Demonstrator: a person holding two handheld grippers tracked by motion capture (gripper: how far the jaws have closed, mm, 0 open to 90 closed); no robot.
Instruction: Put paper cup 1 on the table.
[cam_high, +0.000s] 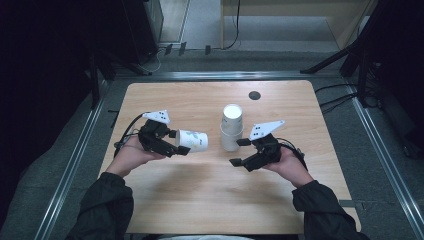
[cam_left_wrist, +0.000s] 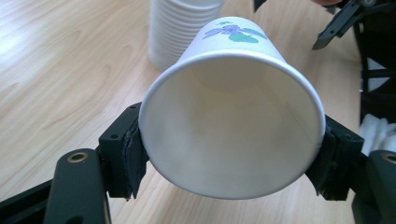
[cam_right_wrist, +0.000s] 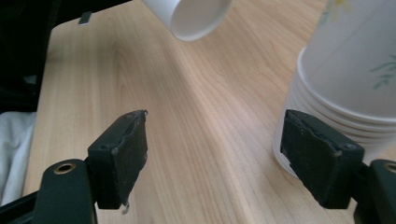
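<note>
Left gripper of mine clamps a single paper cup near its rim, one pad on each side of the mouth, so the cup lies on its side above the table with its open end turned back toward me. Seen from above, that same cup hangs just left of the stack of cups, which stands upside down near the middle of the table. I judge the cup very light, thin-walled and easy to crush; the rolled rim is its stiffest part, so gripping there with gentle pressure seems right, and the mouth looks round, not dented. Its waxy skin may slip if I loosen much. Right gripper stands wide and empty, one pad just beside the lowest rims of the stack. Those nested rims are the firm place to steady it.
</note>
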